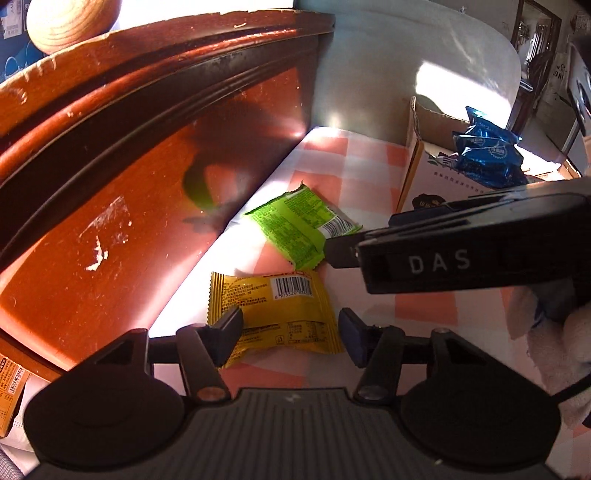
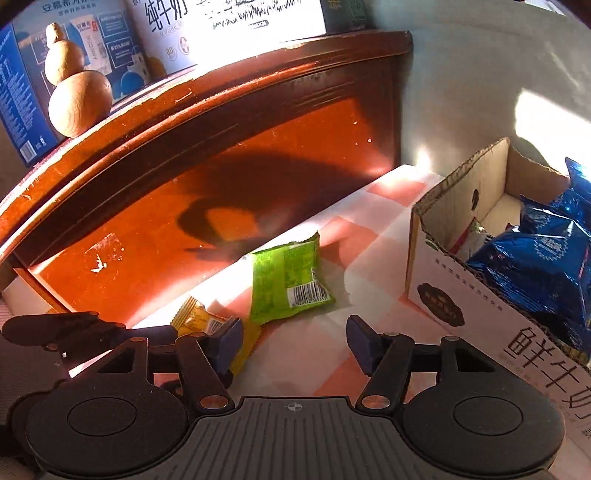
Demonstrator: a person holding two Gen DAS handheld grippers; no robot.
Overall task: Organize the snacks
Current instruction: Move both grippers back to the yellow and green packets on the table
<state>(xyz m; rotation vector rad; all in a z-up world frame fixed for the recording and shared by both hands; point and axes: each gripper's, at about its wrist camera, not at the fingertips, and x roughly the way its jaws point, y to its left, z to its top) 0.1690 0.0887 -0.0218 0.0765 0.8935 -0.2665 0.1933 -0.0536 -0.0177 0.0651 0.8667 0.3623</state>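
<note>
A yellow snack packet [image 1: 275, 308] lies flat on the pink-and-white checked cloth, between the open fingers of my left gripper [image 1: 291, 334]. A green snack packet [image 1: 301, 225] lies just beyond it; it also shows in the right wrist view [image 2: 286, 280], ahead of my open, empty right gripper [image 2: 295, 343]. The yellow packet [image 2: 199, 319] sits behind the right gripper's left finger. My right gripper's body [image 1: 461, 251] reaches in from the right in the left wrist view. A cardboard box [image 2: 443, 291] at the right holds blue packets [image 2: 543, 258].
A red-brown wooden headboard [image 2: 221, 166] rises along the left and back of the cloth. A wooden gourd [image 2: 74, 96] and printed cartons [image 2: 207, 33] stand on top of it. A white wall [image 2: 480, 74] is behind the box.
</note>
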